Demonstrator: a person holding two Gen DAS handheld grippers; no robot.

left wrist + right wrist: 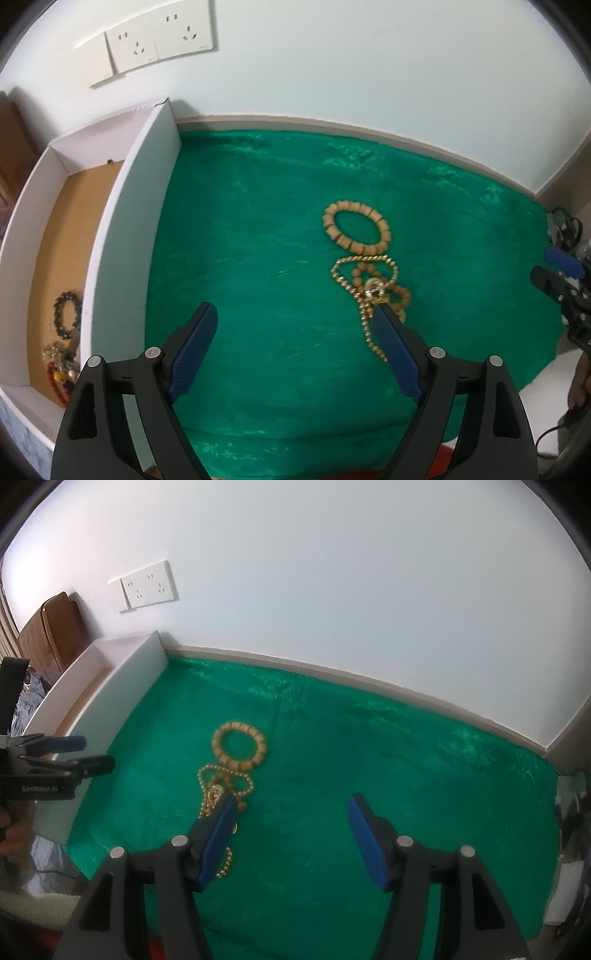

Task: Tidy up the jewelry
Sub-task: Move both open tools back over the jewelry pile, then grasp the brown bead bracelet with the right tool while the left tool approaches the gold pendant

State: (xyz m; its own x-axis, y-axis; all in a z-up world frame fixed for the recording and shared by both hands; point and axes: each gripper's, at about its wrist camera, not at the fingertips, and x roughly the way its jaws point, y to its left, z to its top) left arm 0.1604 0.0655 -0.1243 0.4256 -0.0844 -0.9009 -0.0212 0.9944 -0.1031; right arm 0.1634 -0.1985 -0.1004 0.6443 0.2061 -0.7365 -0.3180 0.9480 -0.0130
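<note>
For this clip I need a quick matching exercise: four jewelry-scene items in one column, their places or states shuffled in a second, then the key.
Column 1
1. wooden bead bracelet
2. gold bead chain
3. dark bead bracelet
4. left gripper

Column 2
A. inside the white box, on its brown floor
B. open, empty, above the green cloth
C. lying as a closed ring on the cloth, nearer the wall than the chain
D. sprawled on the cloth in loops, partly behind a blue finger

Pairs: 1-C, 2-D, 3-A, 4-B
</note>
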